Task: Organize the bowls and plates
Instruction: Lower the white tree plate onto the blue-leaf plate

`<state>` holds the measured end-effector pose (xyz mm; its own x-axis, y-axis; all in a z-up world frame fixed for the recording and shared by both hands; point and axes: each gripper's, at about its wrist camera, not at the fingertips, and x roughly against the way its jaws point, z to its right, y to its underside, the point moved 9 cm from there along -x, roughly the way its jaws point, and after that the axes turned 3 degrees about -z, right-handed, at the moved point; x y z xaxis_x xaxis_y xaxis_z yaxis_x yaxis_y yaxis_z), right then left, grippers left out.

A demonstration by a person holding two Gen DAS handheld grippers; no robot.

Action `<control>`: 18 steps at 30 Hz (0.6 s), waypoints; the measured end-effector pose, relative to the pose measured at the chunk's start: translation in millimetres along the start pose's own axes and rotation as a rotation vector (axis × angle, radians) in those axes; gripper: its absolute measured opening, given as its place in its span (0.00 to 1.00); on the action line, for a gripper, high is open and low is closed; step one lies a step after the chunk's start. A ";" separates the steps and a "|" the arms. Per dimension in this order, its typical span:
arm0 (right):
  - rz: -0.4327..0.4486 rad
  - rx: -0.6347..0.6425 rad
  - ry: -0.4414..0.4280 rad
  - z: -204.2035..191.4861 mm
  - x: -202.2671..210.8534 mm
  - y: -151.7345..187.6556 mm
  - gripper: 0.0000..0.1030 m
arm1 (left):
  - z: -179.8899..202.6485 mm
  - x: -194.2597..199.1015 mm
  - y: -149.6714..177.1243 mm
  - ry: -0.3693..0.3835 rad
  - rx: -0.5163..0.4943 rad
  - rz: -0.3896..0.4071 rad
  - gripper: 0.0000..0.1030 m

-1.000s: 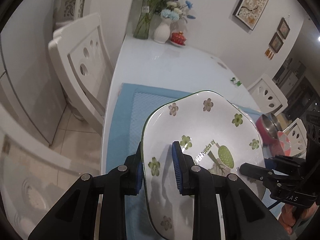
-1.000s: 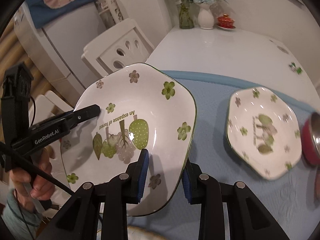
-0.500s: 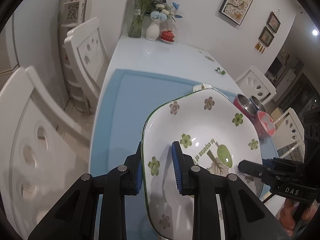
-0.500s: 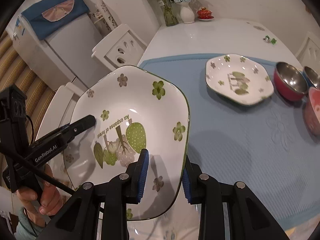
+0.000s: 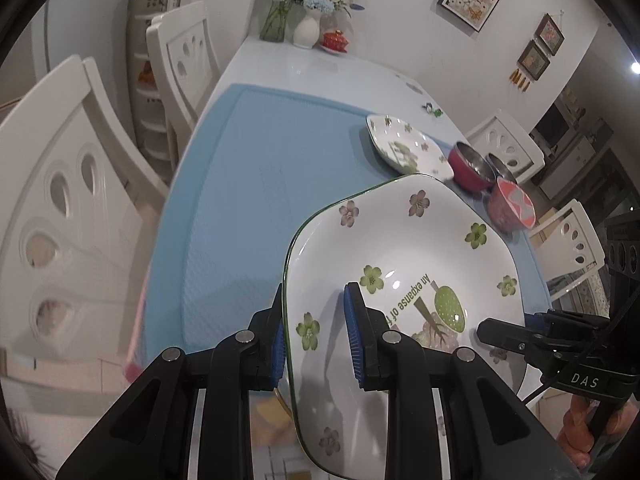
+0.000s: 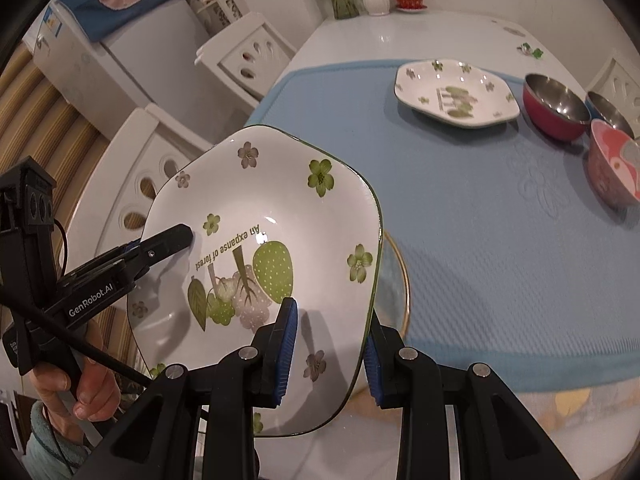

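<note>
1. The step in hand looks like carrying: the floral plate point(image 6: 256, 240) is held up off the table by both tools, above the near edge of the blue mat point(image 6: 480, 264).
2. The left gripper point(image 5: 316, 332) is clamped on the plate's left rim, one pad inside the dish and one under it; the right gripper point(image 6: 328, 344) pinches the opposite rim the same way (both rims sit between the blue pads).
3. A matching second plate point(image 6: 456, 96) lies on the mat at the far side, just beside the red bowl point(image 6: 556, 112), a steel bowl point(image 6: 610, 108) and a pink bowl point(image 6: 616, 160).
4. The next move, I judge, calls for bringing the held plate across level and lowering it onto its twin, both tools letting go only once it rests.
5. Hard to make out: a gold-rimmed dish point(image 6: 400, 280) shows only as an arc beneath the held plate; what it is remains unclear. The outer pads are hidden under the plate's rim.
</note>
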<state>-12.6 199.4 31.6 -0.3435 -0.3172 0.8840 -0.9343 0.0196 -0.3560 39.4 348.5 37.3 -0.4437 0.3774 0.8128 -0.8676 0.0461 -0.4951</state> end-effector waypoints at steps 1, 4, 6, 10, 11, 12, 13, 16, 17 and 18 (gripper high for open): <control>-0.006 0.002 0.003 0.3 -0.2 3.8 0.29 | 0.7 -1.6 4.4 0.002 0.002 -0.008 0.22; -0.027 -0.002 0.010 3.6 -3.2 16.4 0.29 | 2.6 -6.5 18.2 0.005 0.002 -0.031 0.22; -0.038 -0.005 0.013 6.3 -5.3 23.5 0.29 | 4.6 -9.7 25.8 0.006 -0.001 -0.045 0.22; -0.061 -0.011 0.027 12.3 -11.6 35.2 0.29 | 7.9 -17.6 36.7 0.005 -0.012 -0.071 0.22; -0.067 -0.014 0.030 13.6 -13.4 37.4 0.29 | 8.7 -19.5 38.9 0.003 -0.017 -0.075 0.22; -0.074 -0.017 0.035 15.3 -15.9 40.2 0.29 | 9.4 -20.1 41.2 0.001 -0.020 -0.079 0.22; -0.079 -0.020 0.037 15.8 -17.2 42.0 0.29 | 9.7 -22.6 43.3 -0.001 -0.023 -0.085 0.22; -0.095 -0.035 0.041 18.9 -23.6 47.6 0.29 | 8.3 -29.0 46.9 -0.005 -0.028 -0.100 0.22; -0.100 -0.039 0.043 19.4 -26.2 48.5 0.29 | 8.3 -30.4 47.5 -0.007 -0.031 -0.102 0.22; -0.104 -0.044 0.046 20.5 -28.5 49.3 0.29 | 8.0 -32.4 48.6 -0.011 -0.037 -0.107 0.22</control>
<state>-46.9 190.0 -17.3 -0.2479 -0.2758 0.9287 -0.9679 0.0305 -0.2494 9.8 331.1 -10.7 -0.3520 0.3583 0.8647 -0.9013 0.1195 -0.4164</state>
